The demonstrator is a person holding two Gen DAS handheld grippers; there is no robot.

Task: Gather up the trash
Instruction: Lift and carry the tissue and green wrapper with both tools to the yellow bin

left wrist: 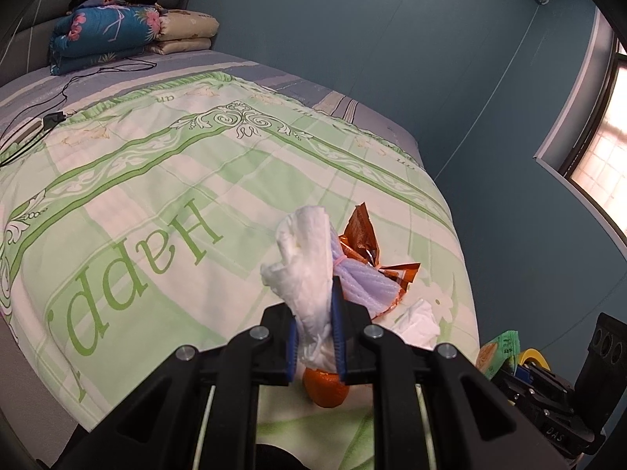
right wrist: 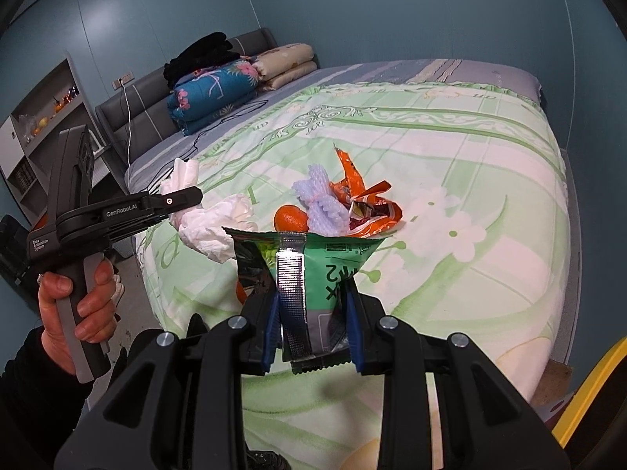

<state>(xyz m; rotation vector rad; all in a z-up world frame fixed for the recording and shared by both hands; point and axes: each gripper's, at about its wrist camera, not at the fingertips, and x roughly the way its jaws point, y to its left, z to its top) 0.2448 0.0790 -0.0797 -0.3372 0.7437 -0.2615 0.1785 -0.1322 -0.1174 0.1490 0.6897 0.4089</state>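
Observation:
My left gripper (left wrist: 313,313) is shut on a crumpled white tissue (left wrist: 309,266), which it holds above the green bedspread (left wrist: 156,180). Past it lie a purple foam net (left wrist: 364,286), an orange foil wrapper (left wrist: 360,235), a second tissue (left wrist: 419,317) and, under the fingers, an orange fruit (left wrist: 325,387). My right gripper (right wrist: 313,313) is shut on a green snack bag (right wrist: 333,266). Beyond the bag are the fruit (right wrist: 290,217), the net (right wrist: 321,203) and the wrapper (right wrist: 364,203). At the left a hand (right wrist: 78,301) holds the left gripper (right wrist: 184,199) with its tissue (right wrist: 184,172).
Folded quilts (right wrist: 215,94) and black clothing are piled by the headboard, with a black cable (left wrist: 39,117) trailing across the bed. A shelf (right wrist: 43,117) stands left of the bed. A yellow object (right wrist: 588,391) sits at the lower right. A window (left wrist: 603,149) is in the blue wall.

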